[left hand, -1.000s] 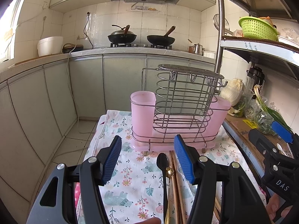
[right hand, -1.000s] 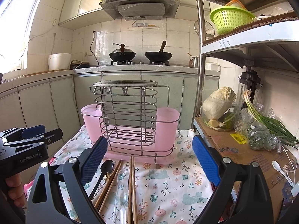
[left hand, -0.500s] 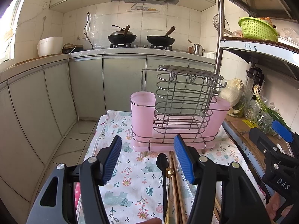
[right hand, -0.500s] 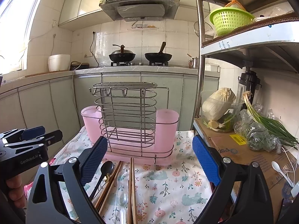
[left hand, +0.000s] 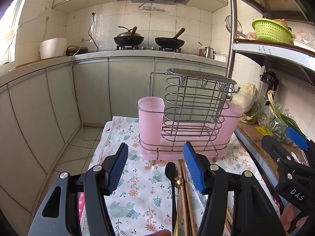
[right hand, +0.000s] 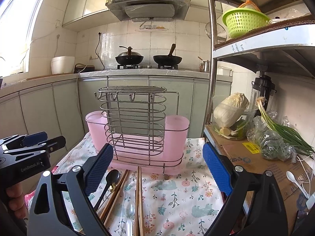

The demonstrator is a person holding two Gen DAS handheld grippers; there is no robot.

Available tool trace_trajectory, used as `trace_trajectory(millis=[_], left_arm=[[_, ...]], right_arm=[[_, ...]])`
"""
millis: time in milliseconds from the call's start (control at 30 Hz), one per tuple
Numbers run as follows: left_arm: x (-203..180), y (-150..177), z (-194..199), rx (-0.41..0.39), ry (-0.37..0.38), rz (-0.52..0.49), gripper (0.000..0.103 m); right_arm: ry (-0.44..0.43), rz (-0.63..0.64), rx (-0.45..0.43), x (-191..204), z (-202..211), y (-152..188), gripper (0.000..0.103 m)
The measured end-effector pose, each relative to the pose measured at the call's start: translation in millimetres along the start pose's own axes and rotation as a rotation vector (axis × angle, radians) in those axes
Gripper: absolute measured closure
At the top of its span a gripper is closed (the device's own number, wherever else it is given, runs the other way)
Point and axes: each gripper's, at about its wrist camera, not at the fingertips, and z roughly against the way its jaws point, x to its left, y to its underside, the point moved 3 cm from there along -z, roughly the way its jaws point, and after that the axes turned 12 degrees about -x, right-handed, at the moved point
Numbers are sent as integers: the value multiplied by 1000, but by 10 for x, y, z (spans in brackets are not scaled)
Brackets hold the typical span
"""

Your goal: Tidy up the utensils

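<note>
Hovering apart, empty: left tongs (left hand: 155,169) & right tongs (right hand: 157,167) above spoon (right hand: 110,179), maybe chopsticks (right hand: 137,196).

I see white-tiled walls (right hand: 161,39), grey cabinets (left hand: 130,86), a range hood (right hand: 147,5), and a bright window (right hand: 13,25) on the left.

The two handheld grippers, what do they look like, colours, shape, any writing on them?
Both are black plastic frames with silver screw heads. The left gripper and right gripper each carry two long fingers tipped with blue ribbed pads. Seen from the other camera, the left body reads GenRobot.AI in grey lettering, the right shows DAS. No cables or sleeves visible.
</note>
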Motion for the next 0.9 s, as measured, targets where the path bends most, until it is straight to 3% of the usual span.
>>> trace_trajectory(millis=[600,900], left_arm=[[2,17,-264,46,-5,1,45],[56,136,-548,131,12,9,45]], right_arm=[[-3,-6,43,-16,-260,91,10],[-46,-55,154,-101,-517,211,10]])
